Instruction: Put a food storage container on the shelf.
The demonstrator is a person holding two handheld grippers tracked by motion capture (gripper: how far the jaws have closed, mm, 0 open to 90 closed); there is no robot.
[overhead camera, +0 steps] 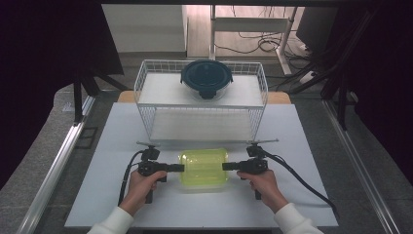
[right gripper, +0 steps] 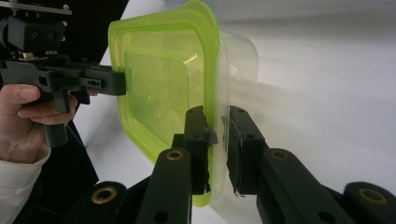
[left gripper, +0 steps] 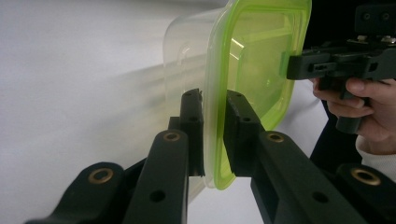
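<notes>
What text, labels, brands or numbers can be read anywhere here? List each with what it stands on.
None can be read. The clear plastic container with the lime-green lid shows only moulded ridges, no letters. The dark round lidded bowl in the white wire basket is too small and blurred to show any marking.

My jaws cover part of the green lid's (left gripper: 254, 60) rim, container (right gripper: 240, 70) base cut off below, far cables (overhead camera: 263, 44) too small to trace
</notes>
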